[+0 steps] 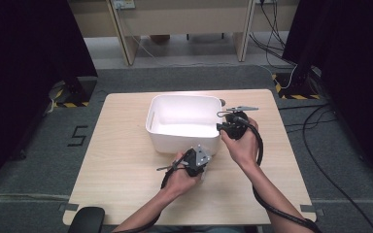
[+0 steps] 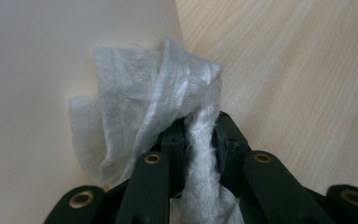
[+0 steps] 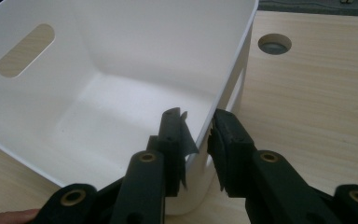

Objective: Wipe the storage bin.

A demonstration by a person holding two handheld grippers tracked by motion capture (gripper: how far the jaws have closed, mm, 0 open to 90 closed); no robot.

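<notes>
The left tongs (image 2: 200,140) are pinching a white paper tissue (image 2: 154,107). The tissue is bunched up and sticks out past the jaws, right next to the outside wall of the white tub (image 1: 184,121) on the wooden worktop (image 1: 121,165). The tissue looks very light and soft. It would bend and crumple with no push at all, and it could tear if it were pulled hard. The twisted middle part, where the jaws already grip it, looks like the best place to hold it.

The right tongs (image 3: 198,128) are pinching the tub's thin rim, 1 jaw inside and 1 outside. The tub looks stiff, smooth and maybe slippery, and it looks empty inside.
</notes>
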